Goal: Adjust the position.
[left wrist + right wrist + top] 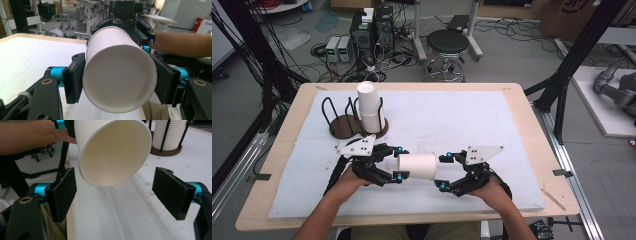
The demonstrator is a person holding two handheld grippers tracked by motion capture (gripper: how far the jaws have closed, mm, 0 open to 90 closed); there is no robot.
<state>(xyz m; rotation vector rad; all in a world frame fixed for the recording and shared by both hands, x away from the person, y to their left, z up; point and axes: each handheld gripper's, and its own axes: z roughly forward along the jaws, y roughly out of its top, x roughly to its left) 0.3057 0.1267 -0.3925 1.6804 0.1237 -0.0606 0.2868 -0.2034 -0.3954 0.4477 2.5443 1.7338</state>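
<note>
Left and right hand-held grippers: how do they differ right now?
The left hand-held gripper is shut on the cup, pads pressed against its sides near the closed base; the right hand-held gripper is open, its pads apart from the cup. The left carries the cup lying sideways above the table; the right holds nothing and faces the cup's open mouth. Both are black with blue fittings.

Both forearms reach in over the near edge of the table, hands wrapped around the grips. The left gripper (399,163) points right, its two pads pressed tight on what it carries between them. The right gripper (444,171) faces it, pointing left, jaws spread wide with nothing touching its pads (172,191).
</note>
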